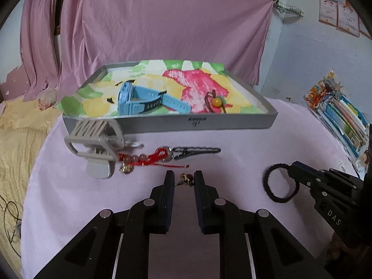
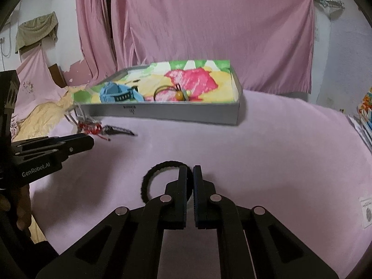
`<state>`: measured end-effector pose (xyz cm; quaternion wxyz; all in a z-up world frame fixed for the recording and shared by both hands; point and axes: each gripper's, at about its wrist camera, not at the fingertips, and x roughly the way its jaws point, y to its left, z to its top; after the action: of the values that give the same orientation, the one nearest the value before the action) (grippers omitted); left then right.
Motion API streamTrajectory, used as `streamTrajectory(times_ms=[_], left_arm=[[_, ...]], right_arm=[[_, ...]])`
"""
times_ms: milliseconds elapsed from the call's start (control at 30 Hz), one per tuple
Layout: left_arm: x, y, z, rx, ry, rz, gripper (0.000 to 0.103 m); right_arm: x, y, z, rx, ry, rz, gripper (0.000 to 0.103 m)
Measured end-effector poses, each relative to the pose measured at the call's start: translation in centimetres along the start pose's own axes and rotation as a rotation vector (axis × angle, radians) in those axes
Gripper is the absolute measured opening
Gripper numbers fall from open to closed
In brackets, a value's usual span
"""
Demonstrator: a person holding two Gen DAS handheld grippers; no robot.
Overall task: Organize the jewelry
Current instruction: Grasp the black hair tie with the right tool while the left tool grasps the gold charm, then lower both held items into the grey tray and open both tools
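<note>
A grey tray lined with a flowered cloth holds a blue watch and a dark hair tie with an orange bead. In front of it on the pink tabletop lie a beige claw clip, a red beaded bracelet and a black clip. My left gripper is open, and a small gold and red charm lies between its tips. My right gripper is shut on a black hair tie, which rests low over the table.
Colourful packets are stacked at the table's right edge. A yellow cloth and a thin cable lie off the left side. A pink curtain hangs behind the tray. A white label lies at the right.
</note>
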<state>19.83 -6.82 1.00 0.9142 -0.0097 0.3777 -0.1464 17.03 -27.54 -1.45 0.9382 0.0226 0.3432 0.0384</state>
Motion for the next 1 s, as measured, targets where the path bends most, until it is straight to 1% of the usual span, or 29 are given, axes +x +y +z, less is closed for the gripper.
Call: streamTrajectory(times_ms=[167,267,367,467,567,700,767,1000], left_arm=[[-0.8,0.2,1.6,-0.007,-0.058,-0.011,0.016],[-1.1,0.6,3.0,-0.022,-0.097,-0.013,0.016],[-0.7,1.0,5.0,-0.04,-0.134,-0.005,0.016],[0.1,1.2,6.5,-0.046,-0.144,0.0,0.016],[1.4,1.2,7.5,-0.049,-0.129,0.003,0.016],[3.7,1.3,8.3,-0.058,-0.067,0.013,0.016],[4.5,1.3,8.5,-0.059,-0.048,0.021,0.016],[6.6,1.3,8.8,-0.06,0.01,0.041,0.016]], right_arm=[[-0.5,0.0,1.6,-0.013,-0.043,0.013,0.004],[-0.4,-0.3,3.3,-0.02,-0.081,0.02,0.005],[0.4,-0.7,5.3,-0.02,-0.116,0.02,0.004],[1.9,-1.1,7.3,-0.013,-0.129,0.03,0.005],[3.2,-1.1,8.5,-0.015,-0.127,0.033,0.005],[5.3,-1.3,9.8,-0.009,-0.115,0.027,0.005],[6.3,-1.5,10.2,0.001,-0.104,0.028,0.005],[9.2,-1.9,10.0,0.022,-0.033,0.036,0.005]])
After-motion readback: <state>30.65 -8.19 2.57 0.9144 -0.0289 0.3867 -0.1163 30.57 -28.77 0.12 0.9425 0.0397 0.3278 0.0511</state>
